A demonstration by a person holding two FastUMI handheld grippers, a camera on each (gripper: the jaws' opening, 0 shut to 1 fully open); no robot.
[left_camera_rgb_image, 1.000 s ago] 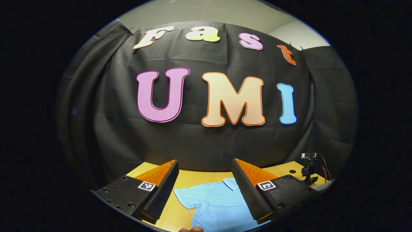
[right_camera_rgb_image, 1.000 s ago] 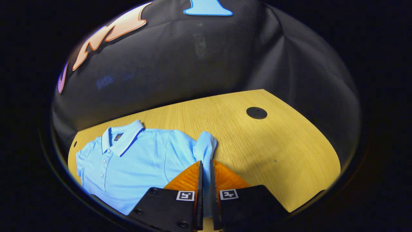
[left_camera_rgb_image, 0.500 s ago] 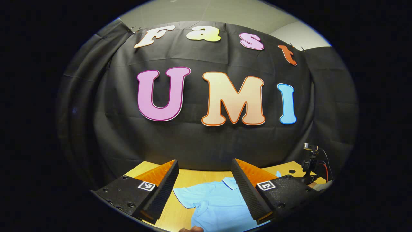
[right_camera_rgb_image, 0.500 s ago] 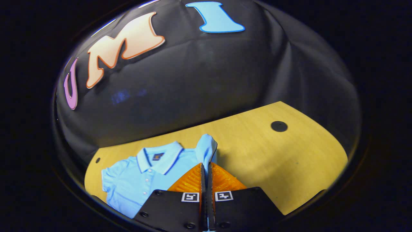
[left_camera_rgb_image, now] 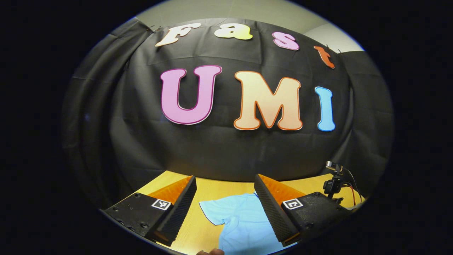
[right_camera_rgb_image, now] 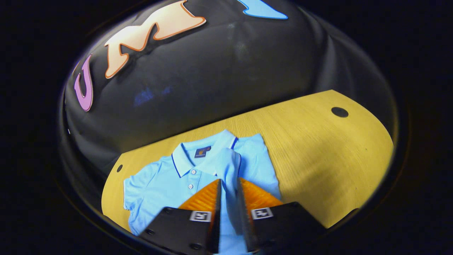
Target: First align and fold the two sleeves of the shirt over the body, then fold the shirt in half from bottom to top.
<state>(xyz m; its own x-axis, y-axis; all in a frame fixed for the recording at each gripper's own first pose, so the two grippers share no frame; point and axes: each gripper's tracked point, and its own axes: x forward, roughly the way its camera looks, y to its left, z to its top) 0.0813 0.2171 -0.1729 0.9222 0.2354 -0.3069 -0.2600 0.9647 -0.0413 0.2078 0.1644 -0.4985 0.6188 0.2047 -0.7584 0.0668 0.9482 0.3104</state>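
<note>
We see a yellow wood-grain table [right_camera_rgb_image: 318, 159] with a round black cap [right_camera_rgb_image: 339, 112], backed by the booth's black cloth wall [right_camera_rgb_image: 226, 71]. On it the light blue polo shirt [right_camera_rgb_image: 166, 180] lies flat, collar toward the wall. Our right gripper [right_camera_rgb_image: 228, 184] pinches a sleeve [right_camera_rgb_image: 229, 166] over the shirt's body; our left gripper [left_camera_rgb_image: 224, 180] hangs above the table, fingers spread wide.

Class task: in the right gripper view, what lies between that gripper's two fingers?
In the right gripper view, the light blue polo shirt's sleeve lies between the right gripper's fingers.
</note>
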